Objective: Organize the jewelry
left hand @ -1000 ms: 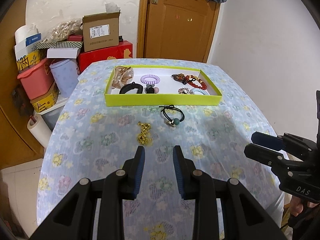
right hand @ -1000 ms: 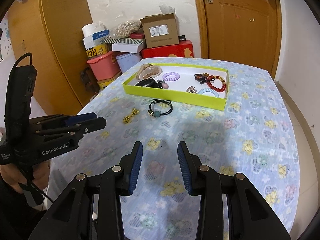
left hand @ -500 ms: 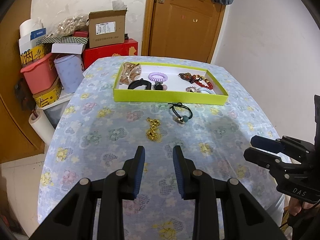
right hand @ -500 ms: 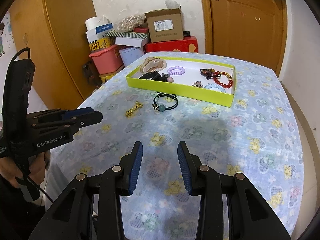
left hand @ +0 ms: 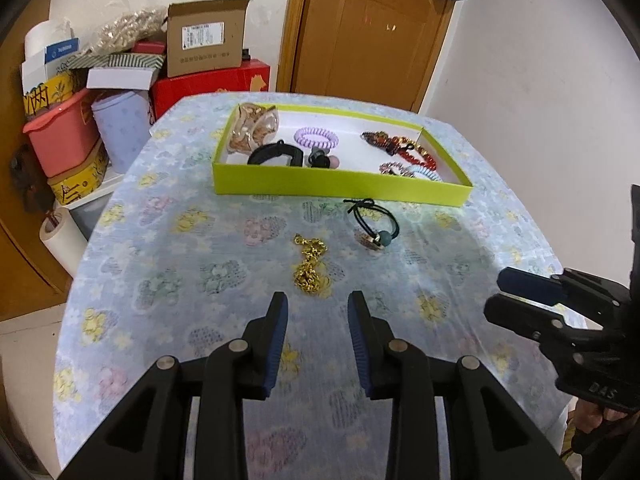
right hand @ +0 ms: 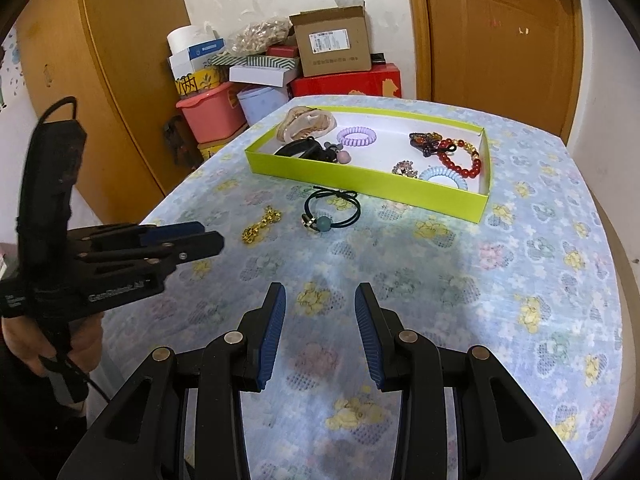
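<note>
Grippers: we hold two. Our left gripper has its jaws apart with nothing between them. Our right gripper is the same, jaws apart and holding nothing.
Table: one table with a blue flowered cloth.
Tray: one flat yellow-green box with a white inside, at the far end of the table.
Loose things: we count two on the cloth, in front of the box. One is a small gold chain, lying just past our left gripper's tips. The other is a black hair tie with a green bead, near the box wall and just right of the chain.
Things in the box: we count about seven. One tan hair claw, one purple coil hair tie, one black band, one red bead bracelet, one light blue coil hair tie.
Hard to see: the dark piece beside the red bracelet and the tiny sparkly piece by the blue coil are too small for us to name. The box's near wall cuts off part of the black band.
Cut off: in the left wrist view, our right gripper shows only at the picture's edge.
</note>
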Tool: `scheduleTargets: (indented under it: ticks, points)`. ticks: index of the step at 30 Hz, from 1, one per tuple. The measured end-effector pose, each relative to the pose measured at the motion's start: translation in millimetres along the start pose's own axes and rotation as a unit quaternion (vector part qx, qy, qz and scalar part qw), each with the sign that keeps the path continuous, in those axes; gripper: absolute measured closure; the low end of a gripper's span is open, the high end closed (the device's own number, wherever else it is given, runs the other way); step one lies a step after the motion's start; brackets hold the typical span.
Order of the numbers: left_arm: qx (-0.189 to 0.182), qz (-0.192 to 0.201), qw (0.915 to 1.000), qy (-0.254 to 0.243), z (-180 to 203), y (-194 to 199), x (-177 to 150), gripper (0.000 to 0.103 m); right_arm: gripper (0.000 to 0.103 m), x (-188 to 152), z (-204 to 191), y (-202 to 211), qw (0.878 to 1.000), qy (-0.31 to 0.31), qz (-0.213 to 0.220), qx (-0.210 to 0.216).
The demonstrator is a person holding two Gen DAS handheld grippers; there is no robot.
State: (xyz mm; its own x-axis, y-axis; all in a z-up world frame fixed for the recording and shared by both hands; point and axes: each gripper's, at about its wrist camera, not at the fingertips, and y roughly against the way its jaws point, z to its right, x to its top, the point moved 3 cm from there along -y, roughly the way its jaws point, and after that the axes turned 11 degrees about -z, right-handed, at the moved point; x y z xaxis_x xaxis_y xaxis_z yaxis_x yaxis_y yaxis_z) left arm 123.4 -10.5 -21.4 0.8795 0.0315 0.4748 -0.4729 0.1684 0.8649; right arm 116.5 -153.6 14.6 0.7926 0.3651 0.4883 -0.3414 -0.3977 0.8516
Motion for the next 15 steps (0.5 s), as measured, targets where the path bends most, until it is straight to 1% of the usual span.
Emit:
scheduleTargets:
  ticks: [7, 8, 13, 14, 15]
  points:
    - [0.004, -0.021, 0.9998, -0.001, 0, -26, 8, 0.071, 0.066, 4, 8, -9, 1.0, -0.006, -0.008, -0.001]
    - [0.006, -0.017, 0.9998, -0.002, 1, -27, 9, 0.07, 0.066, 5, 9, -10, 1.0, -0.006, -0.008, -0.001]
    - [0.027, -0.011, 0.9995, -0.015, 6, -30, 13, 0.071, 0.066, 14, 12, -15, 1.0, -0.003, -0.006, -0.001]
    - [0.036, -0.009, 0.9991, -0.02, 8, -31, 13, 0.072, 0.066, 16, 12, -16, 1.0, -0.002, -0.006, -0.001]
    - [0.046, -0.008, 0.9986, -0.026, 9, -32, 13, 0.075, 0.066, 18, 12, -17, 1.0, 0.0, -0.005, -0.001]
